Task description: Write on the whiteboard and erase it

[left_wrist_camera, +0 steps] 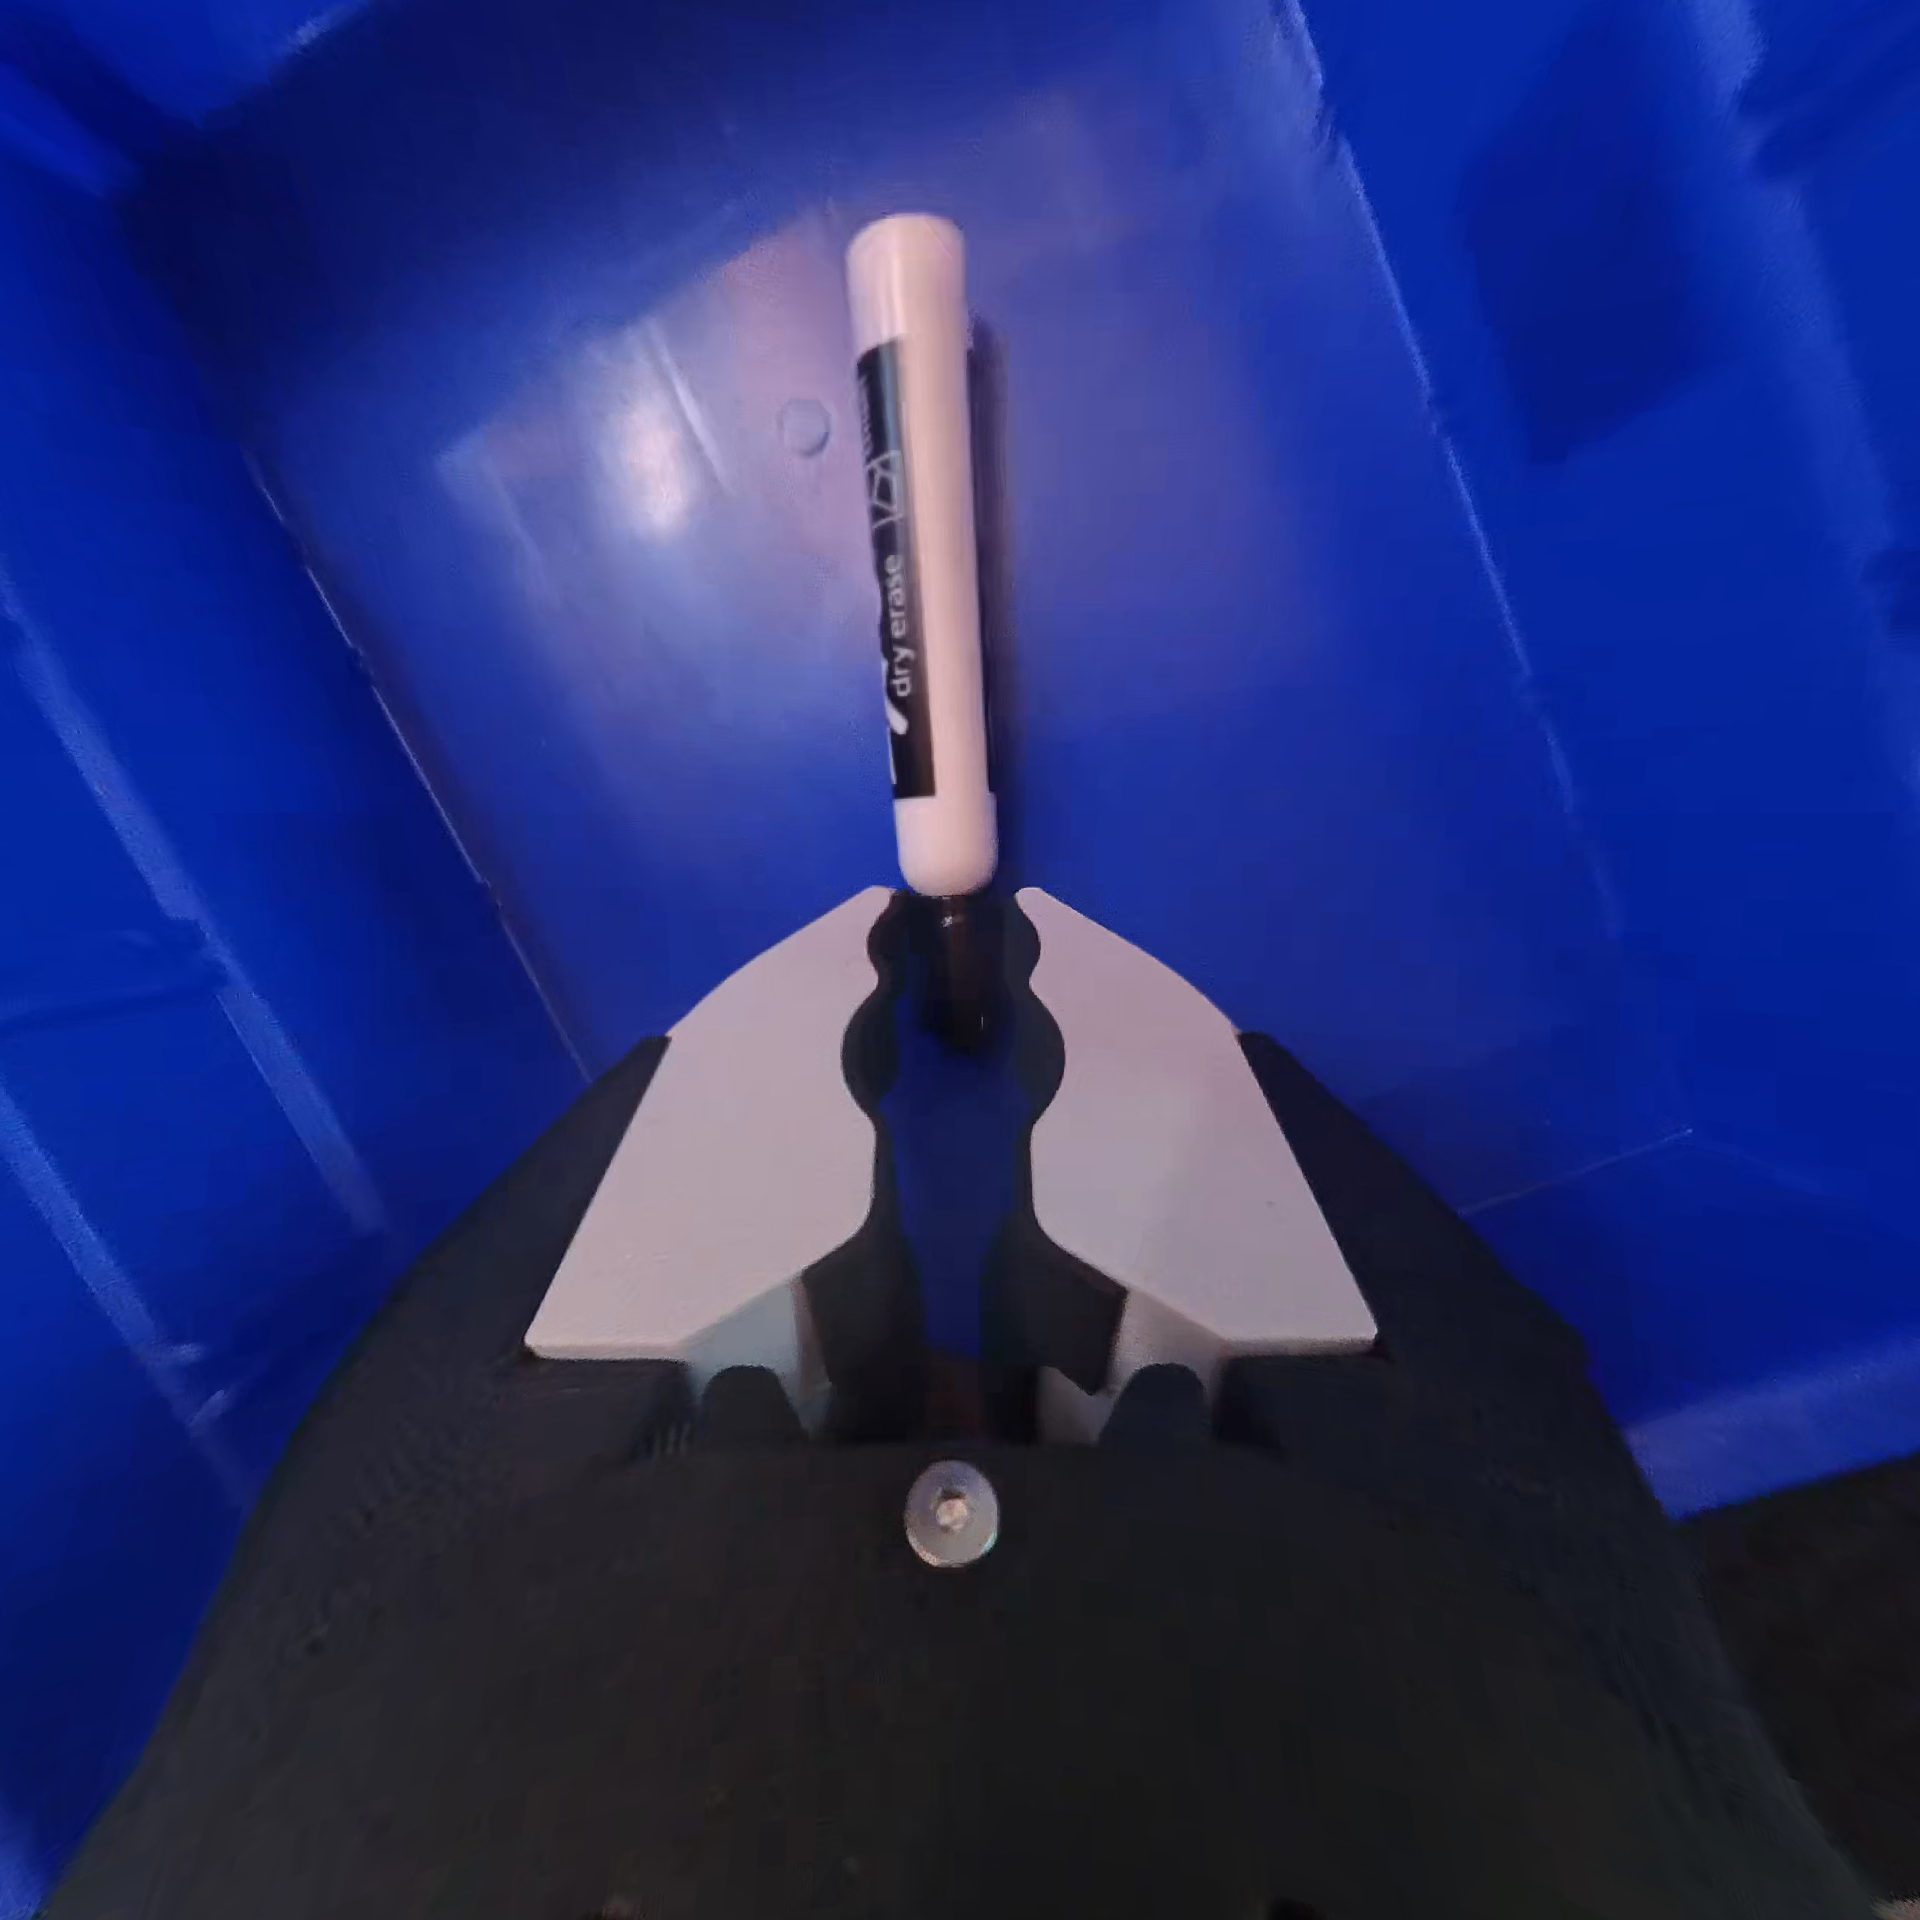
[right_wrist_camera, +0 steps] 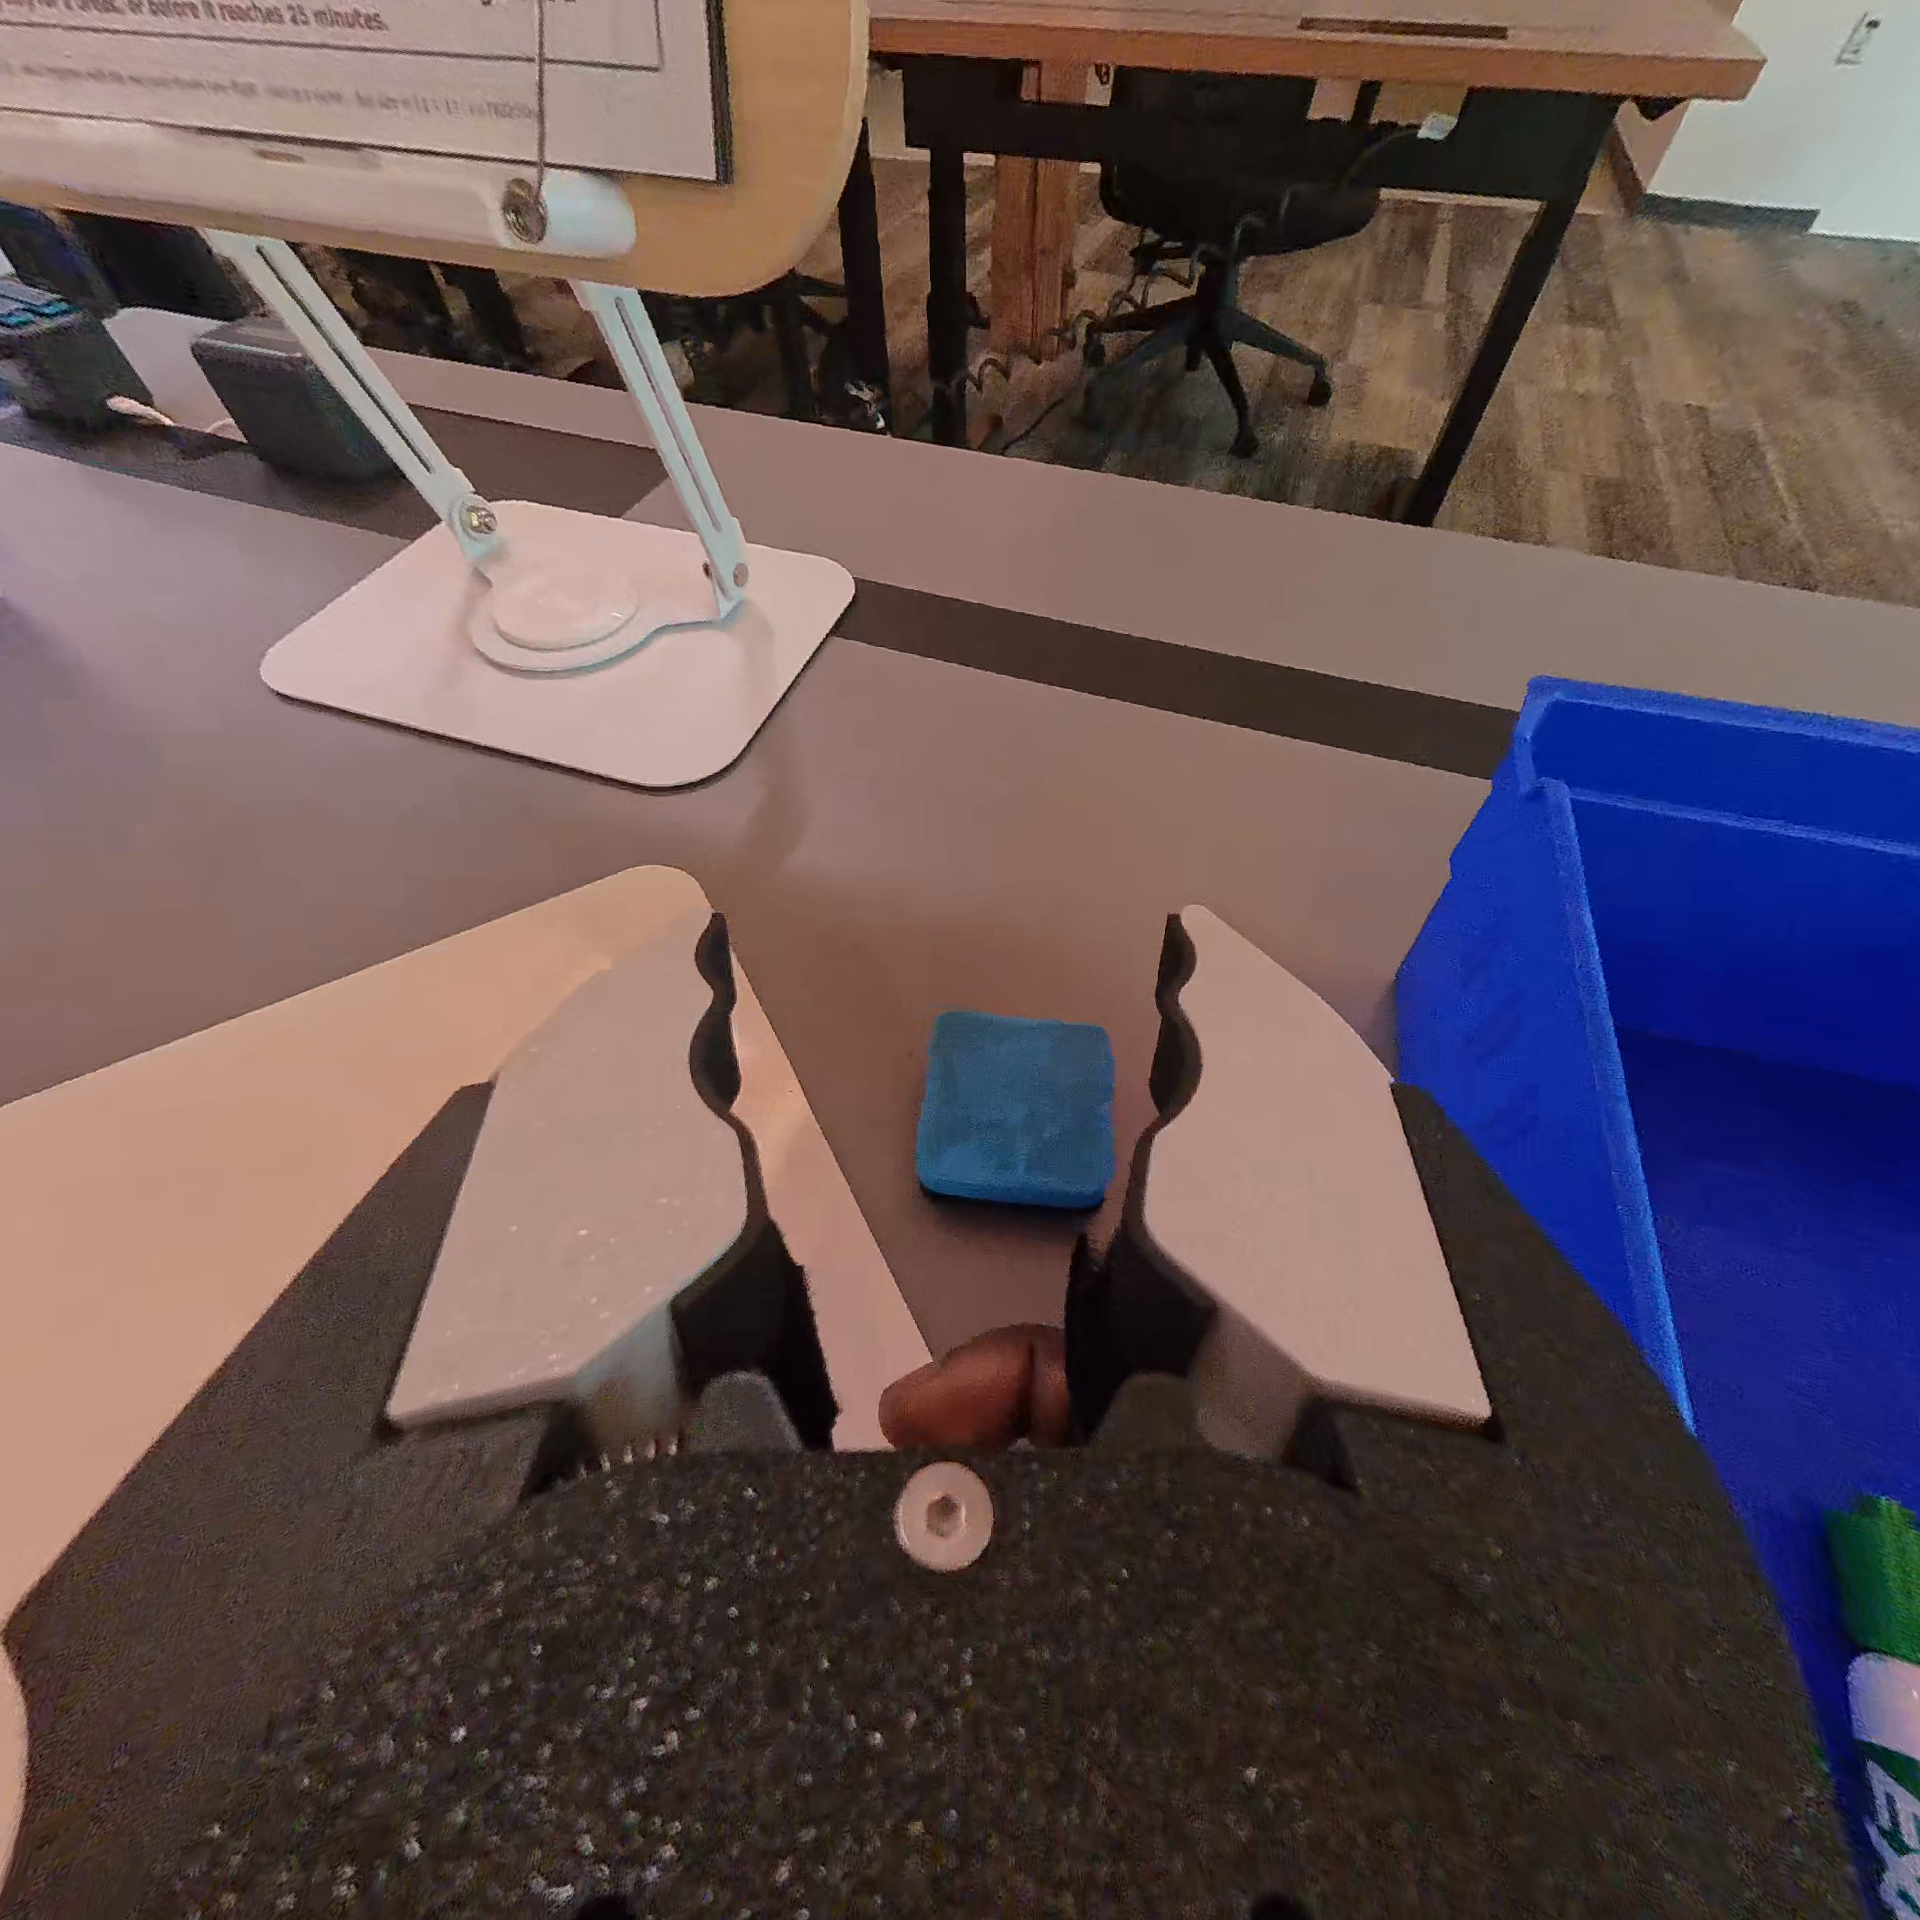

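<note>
In the left wrist view the blue plastic bin [left_wrist_camera: 436,623] fills the whole frame, its smooth moulded walls glossy and slightly ribbed, with a pale sheen on the floor. Inside it lies a dry-erase marker [left_wrist_camera: 925,561], a white cylindrical barrel with a black printed label and a black cap end. The left gripper [left_wrist_camera: 951,914] has its jaws drawn narrow around that black cap; the scalloped black pads [left_wrist_camera: 878,935] look pressed to it, though shadow there makes contact hard to confirm. In the right wrist view the right gripper [right_wrist_camera: 940,935] stands wide apart with nothing clamped, its grey fingers [right_wrist_camera: 603,1143] flat and matte over a speckled black body. Between them, touching neither, a small square blue eraser [right_wrist_camera: 1016,1107] with a felt-like top and dark base lies on the smooth grey-brown table [right_wrist_camera: 1039,810], just left of the blue bin [right_wrist_camera: 1538,1039]. In the bin's near corner a green-and-white marker [right_wrist_camera: 1886,1662] is partly visible. Well left of the bin, a white metal stand [right_wrist_camera: 561,665] with a rounded flat base and two slotted legs holds up the wood-framed whiteboard [right_wrist_camera: 769,166]. A pale sheet [right_wrist_camera: 208,1143] lies farther left, under the left finger.
</note>
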{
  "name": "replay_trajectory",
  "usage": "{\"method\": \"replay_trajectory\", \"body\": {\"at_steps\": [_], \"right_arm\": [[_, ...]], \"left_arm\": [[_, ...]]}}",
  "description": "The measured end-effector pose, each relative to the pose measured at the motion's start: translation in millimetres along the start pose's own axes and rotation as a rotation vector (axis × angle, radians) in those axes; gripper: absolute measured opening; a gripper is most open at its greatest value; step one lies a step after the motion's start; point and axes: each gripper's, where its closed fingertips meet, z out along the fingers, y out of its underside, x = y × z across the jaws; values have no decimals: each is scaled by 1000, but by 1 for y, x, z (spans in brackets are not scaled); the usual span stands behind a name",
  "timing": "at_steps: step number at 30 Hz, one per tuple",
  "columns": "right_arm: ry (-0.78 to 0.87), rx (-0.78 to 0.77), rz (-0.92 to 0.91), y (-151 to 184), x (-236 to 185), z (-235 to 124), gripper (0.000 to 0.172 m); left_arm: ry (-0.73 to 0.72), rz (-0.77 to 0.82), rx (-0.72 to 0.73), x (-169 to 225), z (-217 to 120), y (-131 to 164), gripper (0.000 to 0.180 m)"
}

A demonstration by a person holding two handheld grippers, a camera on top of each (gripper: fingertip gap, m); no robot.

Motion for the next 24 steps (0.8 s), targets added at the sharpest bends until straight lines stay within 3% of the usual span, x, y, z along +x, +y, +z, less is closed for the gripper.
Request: {"method": "replay_trajectory", "body": {"at_steps": [3, 6, 7, 8, 10, 13, 15, 17, 20, 24], "right_arm": [[-117, 76, 3, -16, -25, -5, 77], [-437, 234, 2, -47, -92, -24, 76], [-583, 284, 0, -55, -123, -35, 75], [-711, 312, 13, -59, -151, -45, 72], [-899, 291, 23, -55, -200, -55, 72], [-1020, 181, -114, -29, -249, -58, 74], [-996, 151, -205, -17, -258, -54, 73], [-1006, 152, -219, -14, -261, -54, 71], [-1032, 175, -156, -20, -257, -57, 70], [-1024, 189, -110, -22, -246, -55, 67]], "left_arm": [[-94, 25, 201, -4, -18, -19, 18], [-87, 110, 666, 21, -78, -59, 14], [-53, 149, 835, 39, -106, -70, 0], [-3, 165, 949, 58, -128, -76, 0], [-10, 153, 875, 73, -131, -73, 0], [-252, 234, 648, 48, -99, -57, 0], [-150, 228, 489, 50, -74, -42, 1], [-106, 237, 511, 49, -67, -45, 17], [-78, 371, 493, 41, -63, -41, 22], [-7, 535, 327, 28, -67, -18, 27]]}}
